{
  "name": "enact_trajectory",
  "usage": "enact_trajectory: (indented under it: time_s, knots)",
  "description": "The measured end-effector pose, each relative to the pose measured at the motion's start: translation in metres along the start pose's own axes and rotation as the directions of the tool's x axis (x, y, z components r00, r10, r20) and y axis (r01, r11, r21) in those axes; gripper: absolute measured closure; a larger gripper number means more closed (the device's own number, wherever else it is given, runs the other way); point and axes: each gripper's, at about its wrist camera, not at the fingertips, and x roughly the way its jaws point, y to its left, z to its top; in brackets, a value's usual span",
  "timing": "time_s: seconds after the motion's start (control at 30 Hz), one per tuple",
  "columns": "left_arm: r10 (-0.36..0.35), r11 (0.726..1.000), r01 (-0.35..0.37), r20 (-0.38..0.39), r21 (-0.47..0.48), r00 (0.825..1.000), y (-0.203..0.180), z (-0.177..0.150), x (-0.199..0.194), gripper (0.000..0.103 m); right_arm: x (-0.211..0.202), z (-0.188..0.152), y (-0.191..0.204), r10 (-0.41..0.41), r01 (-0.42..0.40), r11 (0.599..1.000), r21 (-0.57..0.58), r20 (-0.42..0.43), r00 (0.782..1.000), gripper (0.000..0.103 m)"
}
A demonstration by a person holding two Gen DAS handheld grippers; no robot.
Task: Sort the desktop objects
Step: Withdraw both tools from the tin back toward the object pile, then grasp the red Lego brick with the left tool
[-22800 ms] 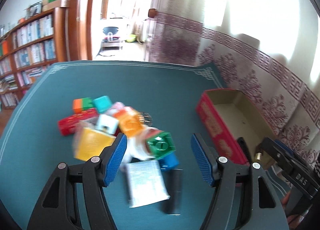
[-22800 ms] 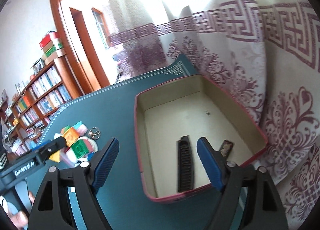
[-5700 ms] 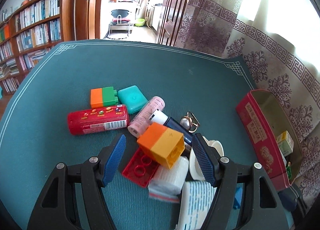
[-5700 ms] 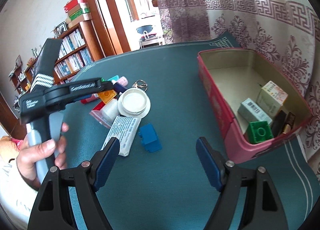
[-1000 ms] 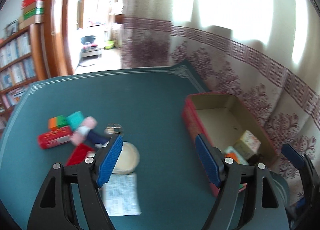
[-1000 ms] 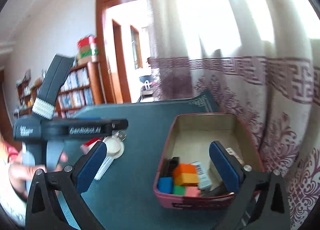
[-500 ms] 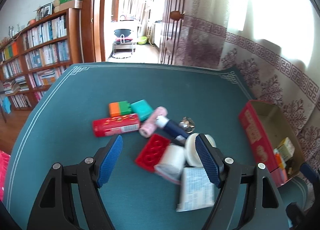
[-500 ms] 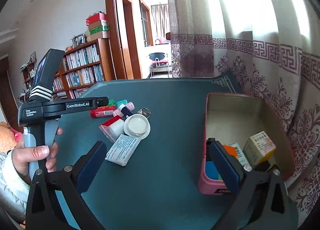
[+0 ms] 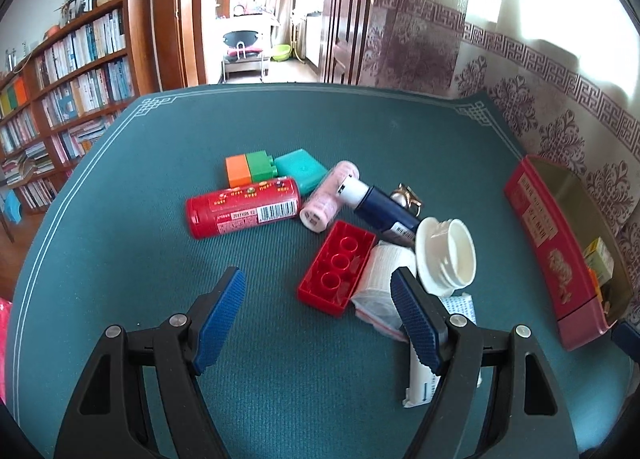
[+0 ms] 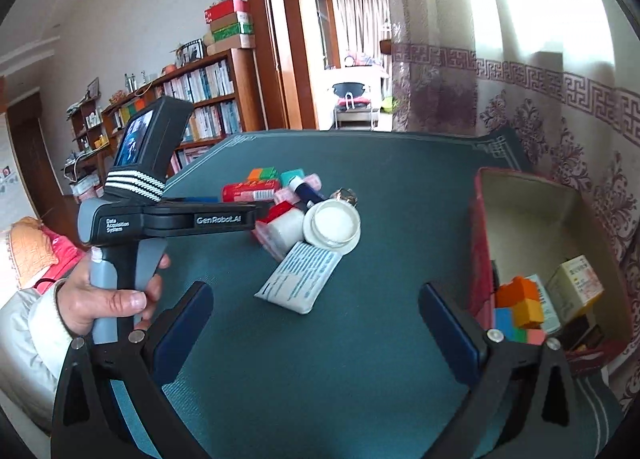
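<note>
**Over the green mat, both grippers spread wide and empty**

Above the teal table mat (image 9: 168, 187), the left gripper (image 9: 318, 311) hangs with its blue-padded jaws released and wide apart, nothing between them. Just ahead of its gap lies a red building brick (image 9: 337, 273), hollow side up. Touching the brick on the right is a white roll in a clear bag (image 9: 384, 279), and a white jar lid (image 9: 448, 257) leans on that roll. A white printed sachet (image 10: 300, 277) lies flat on the near side of the lid. Farther out sit a dark blue tube with a white cap (image 9: 380, 209), a pink hair roller (image 9: 330, 197), a red cylindrical tube with a barcode (image 9: 242, 213), a teal case (image 9: 300, 171) and an orange-and-green block (image 9: 250, 169), all crowded together. A metal key ring (image 9: 406, 197) rests beside the blue tube.

The right gripper (image 10: 316, 323) is likewise released and holds nothing, poised over bare mat between the pile and the red box (image 10: 478, 243). Inside that box stand an orange block (image 10: 520, 301), a blue block (image 10: 504, 321) and a pale carton (image 10: 576, 285). A bare hand (image 10: 104, 297) grasps the left gripper's grey handle.
</note>
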Motion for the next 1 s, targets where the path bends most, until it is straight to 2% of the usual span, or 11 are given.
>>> enact_trajectory:
  time_s: [0.13,0.4,0.73,1.0]
  knots:
    - [-0.018,1.0,0.018,-0.034,0.001,0.999,0.006,0.002,0.008,0.025,0.008,-0.003,0.003,0.004,-0.003,1.0,0.008,-0.028,1.0,0.0]
    - [0.024,0.998,-0.02,-0.078,0.052,0.997,0.015,0.01,0.024,0.025,0.02,-0.006,-0.001,0.029,-0.026,0.999,0.04,-0.07,0.997,0.0]
    - [0.01,0.983,0.007,-0.091,0.186,0.996,-0.013,0.017,0.034,0.025,0.029,-0.006,-0.007,0.042,-0.035,0.997,0.067,-0.104,0.994,0.0]
    - [-0.009,0.993,0.026,-0.141,0.117,0.99,0.005,0.02,0.05,0.025,0.034,-0.005,-0.005,0.051,-0.043,0.997,0.067,-0.115,0.992,0.0]
